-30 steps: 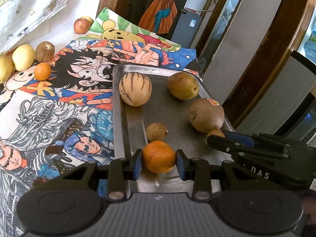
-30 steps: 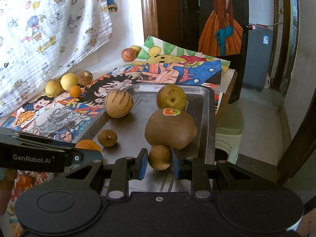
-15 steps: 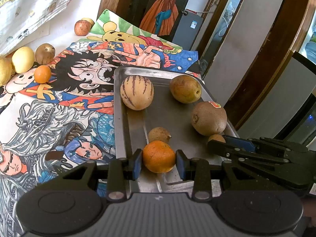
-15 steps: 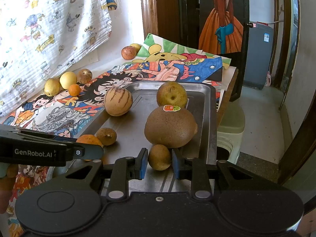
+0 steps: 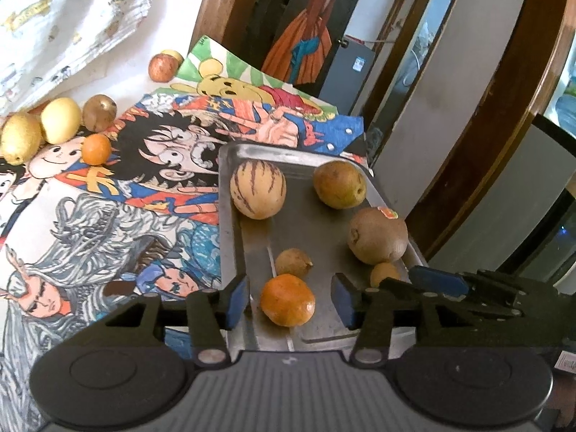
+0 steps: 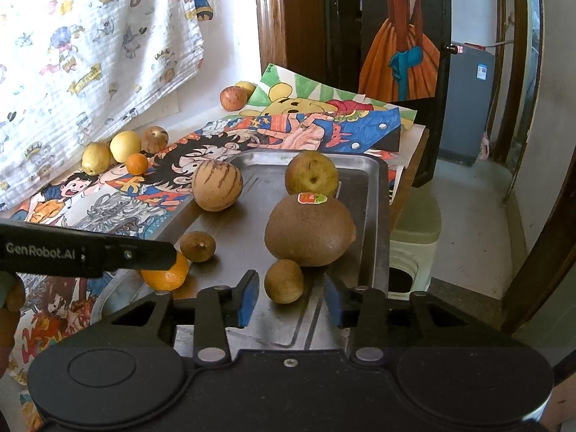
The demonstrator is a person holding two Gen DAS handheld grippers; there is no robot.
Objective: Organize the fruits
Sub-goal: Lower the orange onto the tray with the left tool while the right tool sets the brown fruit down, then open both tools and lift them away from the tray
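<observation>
A metal tray [image 5: 230, 237] [image 6: 374, 216] holds several fruits. An orange [image 5: 287, 299] [image 6: 167, 273] rests on its near end between the spread fingers of my left gripper [image 5: 290, 301], which is open and clear of it. A small brown fruit [image 6: 283, 280] [image 5: 384, 273] lies on the tray between the parted fingers of my right gripper [image 6: 288, 304], open too. Behind it sits a large brown fruit with a sticker [image 6: 309, 229]. A striped melon [image 5: 257, 190], a pear-like fruit [image 5: 339, 184] and another small brown fruit [image 5: 292, 262] are also on the tray.
Loose fruits lie on the cartoon-print cloth at the left: yellow ones [image 5: 60, 120], a small orange [image 5: 95, 149], a brown one [image 5: 99, 108] and a red apple [image 5: 160, 67] at the back. The table edge drops off right of the tray, beside a wooden door frame [image 5: 496, 115].
Both grippers have opened: the left let go of the orange, the right let go of the small brown fruit. Both fruits now rest on the tray.
</observation>
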